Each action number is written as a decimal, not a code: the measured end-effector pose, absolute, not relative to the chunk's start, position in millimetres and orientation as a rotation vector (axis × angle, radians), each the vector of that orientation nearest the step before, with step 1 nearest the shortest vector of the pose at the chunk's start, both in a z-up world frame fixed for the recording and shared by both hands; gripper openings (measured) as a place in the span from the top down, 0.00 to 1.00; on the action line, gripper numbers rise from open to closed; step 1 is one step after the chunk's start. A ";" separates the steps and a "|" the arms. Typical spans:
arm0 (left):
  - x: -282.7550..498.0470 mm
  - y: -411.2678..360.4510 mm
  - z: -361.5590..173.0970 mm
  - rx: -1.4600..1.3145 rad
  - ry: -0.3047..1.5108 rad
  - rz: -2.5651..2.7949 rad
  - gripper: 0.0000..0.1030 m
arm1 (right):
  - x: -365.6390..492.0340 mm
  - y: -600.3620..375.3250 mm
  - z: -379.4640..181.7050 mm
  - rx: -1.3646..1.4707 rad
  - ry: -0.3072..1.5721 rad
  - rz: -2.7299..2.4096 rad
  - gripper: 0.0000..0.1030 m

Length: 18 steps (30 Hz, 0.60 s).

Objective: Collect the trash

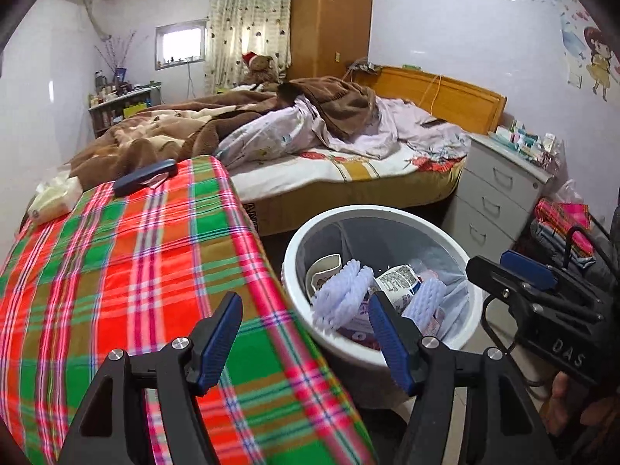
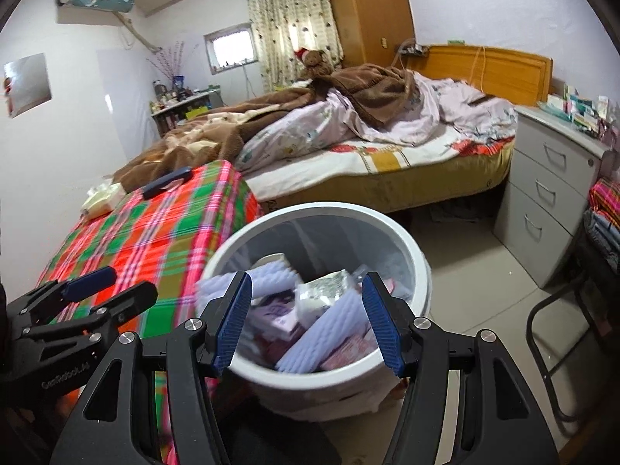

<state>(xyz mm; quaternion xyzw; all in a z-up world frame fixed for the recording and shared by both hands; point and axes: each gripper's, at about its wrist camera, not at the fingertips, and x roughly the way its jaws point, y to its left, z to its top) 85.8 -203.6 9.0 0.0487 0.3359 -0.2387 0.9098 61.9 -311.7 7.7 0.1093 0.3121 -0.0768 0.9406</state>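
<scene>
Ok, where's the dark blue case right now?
The dark blue case lies at the far end of the plaid-covered table, upper left in both wrist views, beside the tissue pack and just before the brown blanket.

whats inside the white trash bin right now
Inside the white trash bin: lavender foam nets, a printed wrapper, a paper cup and pink packaging. Anything beneath that pile is covered.
</scene>
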 end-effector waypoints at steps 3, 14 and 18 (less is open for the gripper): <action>72.6 -192.2 11.5 0.100 0.685 -0.467 0.35 | 55.6 -300.9 11.5 0.220 0.623 -0.138 0.41; 26.3 -150.7 18.7 0.089 0.627 -0.372 0.35 | 26.5 -271.0 13.1 0.212 0.579 -0.136 0.41; 11.0 -135.9 18.1 0.075 0.607 -0.348 0.35 | 8.2 -261.0 11.7 0.211 0.552 -0.179 0.41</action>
